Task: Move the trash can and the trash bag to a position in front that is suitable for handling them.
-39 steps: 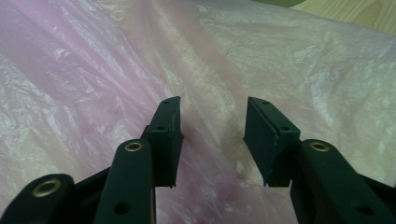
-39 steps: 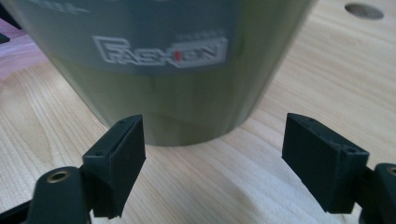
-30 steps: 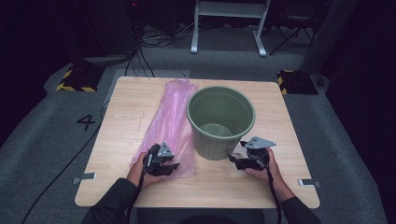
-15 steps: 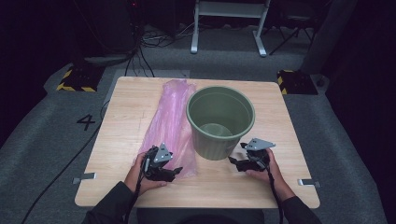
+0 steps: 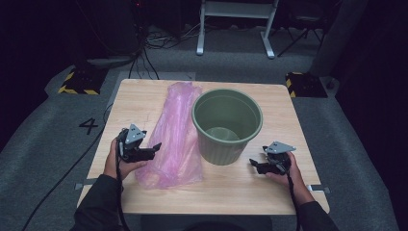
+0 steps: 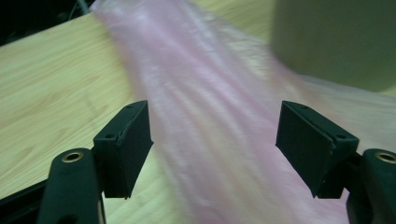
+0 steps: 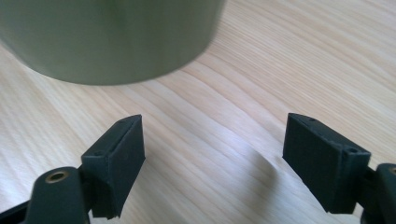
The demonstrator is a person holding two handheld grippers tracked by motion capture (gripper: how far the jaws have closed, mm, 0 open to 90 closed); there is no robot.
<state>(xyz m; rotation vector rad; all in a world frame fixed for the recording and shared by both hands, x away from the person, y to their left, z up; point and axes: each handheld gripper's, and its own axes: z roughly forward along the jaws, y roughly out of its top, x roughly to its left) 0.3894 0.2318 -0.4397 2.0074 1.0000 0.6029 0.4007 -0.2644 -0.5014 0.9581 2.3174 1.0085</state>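
Pink plastic bag point(image 5: 174, 137) lay flat on the tabletop point(image 5: 231, 195), stretched from about 7 o'clock toward 11 o'clock of the green bin point(image 5: 227, 124), its long edge touching or tucked against the bin's base. The left claw point(image 5: 153, 149) hovered at the bag's near left edge with its jaws spread wide; they had just been opening, and the left claw's own view showed the film beyond and below the pads point(image 6: 127, 147), none of it pinched. The right claw point(image 5: 255, 166) stood equally wide apart at about 4 o'clock of the bin, holding nothing, bare wood between its pads point(image 7: 119, 161).

Judging by this layout, the step was picking up the bag to line the bin. It would go best if the left claw dropped low onto a raised fold near the bag's mouth and pinched a single layer, while the right claw came across to catch the opposite layer.

From above, the high view gave the whole bag, the bin's empty inside and both hands. The gripper views added the clear gap between pads and the bin's wall point(image 7: 112, 37) just ahead.
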